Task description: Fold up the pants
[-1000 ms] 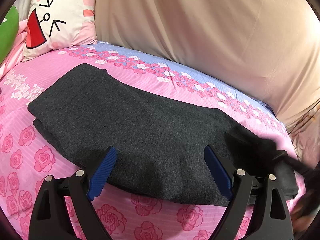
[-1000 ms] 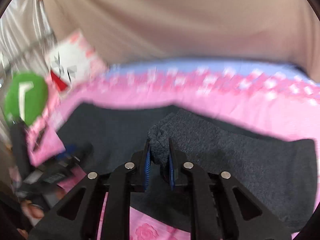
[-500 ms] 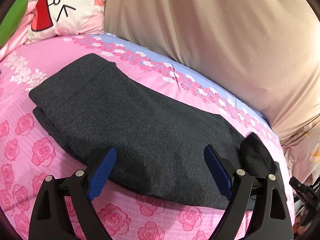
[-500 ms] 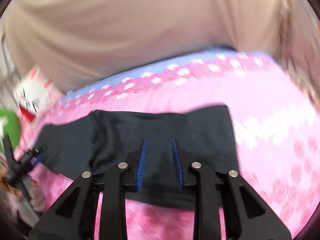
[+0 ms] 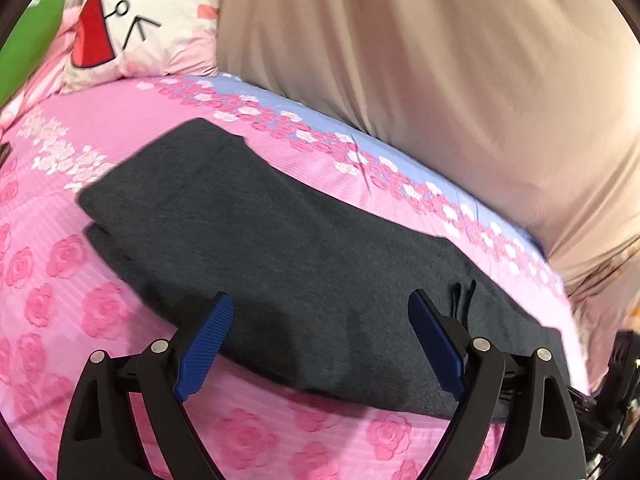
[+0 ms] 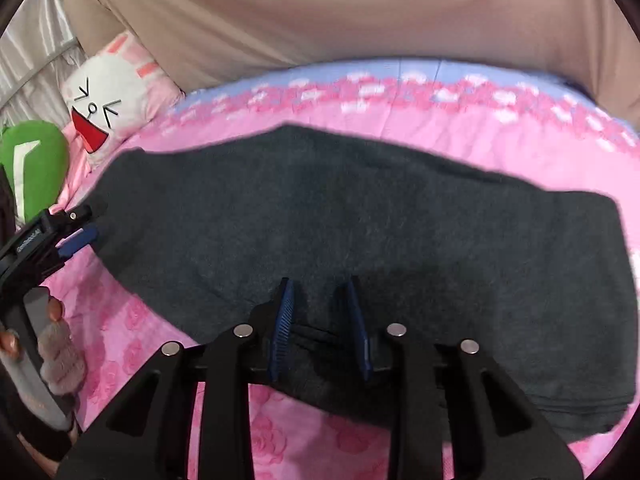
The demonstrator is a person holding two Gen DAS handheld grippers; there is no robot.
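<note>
Dark grey pants [image 5: 288, 248] lie folded lengthwise in a long flat strip on the pink rose bedspread [image 5: 72, 280]; they also show in the right wrist view [image 6: 360, 220]. My left gripper [image 5: 320, 344] is wide open and empty, hovering over the near edge of the pants. My right gripper [image 6: 318, 320] is partly open with nothing between its blue pads [image 6: 282, 320], low over the near edge of the pants. The left gripper [image 6: 76, 232] shows at the left end of the pants in the right wrist view.
A white cartoon pillow [image 5: 132, 28] and a green cushion [image 5: 28, 40] sit at the bed's head. A beige cloth [image 5: 440, 80] hangs behind the bed. A gloved hand [image 6: 60, 356] holds the left gripper's handle.
My right gripper was shut on a raised part of the pants, then let go and opened; the fabric now lies flat. The left gripper stayed open and shifted a little.
</note>
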